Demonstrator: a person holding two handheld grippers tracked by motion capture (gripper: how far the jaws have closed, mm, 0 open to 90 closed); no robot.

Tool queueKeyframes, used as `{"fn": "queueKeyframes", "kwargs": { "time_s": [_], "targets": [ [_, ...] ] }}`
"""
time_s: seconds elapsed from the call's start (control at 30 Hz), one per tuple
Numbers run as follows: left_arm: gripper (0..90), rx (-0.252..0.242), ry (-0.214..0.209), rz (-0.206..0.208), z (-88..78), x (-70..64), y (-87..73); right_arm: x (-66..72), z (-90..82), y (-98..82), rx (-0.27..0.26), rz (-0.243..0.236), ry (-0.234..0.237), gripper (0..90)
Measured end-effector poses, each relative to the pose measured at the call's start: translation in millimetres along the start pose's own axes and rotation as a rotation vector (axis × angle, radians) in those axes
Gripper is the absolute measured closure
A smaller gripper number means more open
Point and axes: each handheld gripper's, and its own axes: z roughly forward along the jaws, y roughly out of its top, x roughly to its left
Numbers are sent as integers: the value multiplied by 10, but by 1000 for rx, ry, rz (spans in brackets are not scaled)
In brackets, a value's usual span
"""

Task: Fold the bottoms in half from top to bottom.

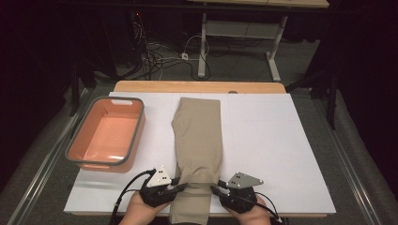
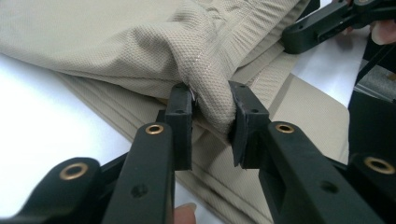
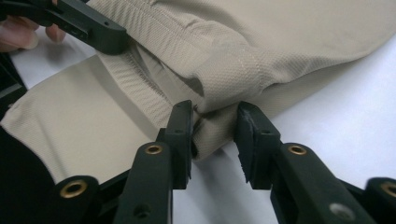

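I hold my left claw point(image 1: 180, 186) on the left edge of the tan trousers point(image 1: 199, 136), and its jaws pinch a thick fold of the cloth point(image 2: 210, 100) between them, barely parted. My right claw point(image 1: 217, 189) grips the right edge, jaws narrow, a bunched fold point(image 3: 212, 133) caught between the pads. The trousers lie folded lengthwise down the middle of the white table point(image 1: 263, 140), their near end hanging over the near edge between my hands. An orange tub point(image 1: 109, 133) sits at far left.

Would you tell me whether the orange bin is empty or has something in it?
Empty: the high view shows the orange bin with a bare floor inside.
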Motion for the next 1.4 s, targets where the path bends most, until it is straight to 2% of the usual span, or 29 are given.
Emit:
{"fn": "queueKeyframes", "kwargs": {
  "time_s": [0.1,0.2,0.37,0.4,0.57,0.87,1.03,1.2,1.33,1.4],
  "targets": [
    [654,13,3,-11,-7,13,-41,38,11,-44,8,-2,2,627],
    [627,24,11,-1,-26,8,-60,53,4,-85,1,7,0,607],
    [667,28,15,-6,-40,10,-82,92,1,-91,-10,-17,-16,619],
    [679,29,13,-7,-44,16,-81,87,5,-96,-13,-8,-10,626],
    [725,28,6,14,-91,25,-69,80,16,-136,-12,-18,0,667],
    [730,17,11,17,-152,8,-64,118,-19,-158,-17,-30,14,700],
    [729,13,3,-8,-196,-37,-57,175,-79,-146,-27,-26,27,694],
    [735,38,2,12,-221,-126,-117,226,-136,-143,-18,-30,38,690],
    [719,48,-1,4,-220,-167,-178,261,-187,-175,8,-51,32,630],
    [675,46,-1,-5,-218,-165,-198,251,-203,-181,4,-46,31,584]
  ]
}}
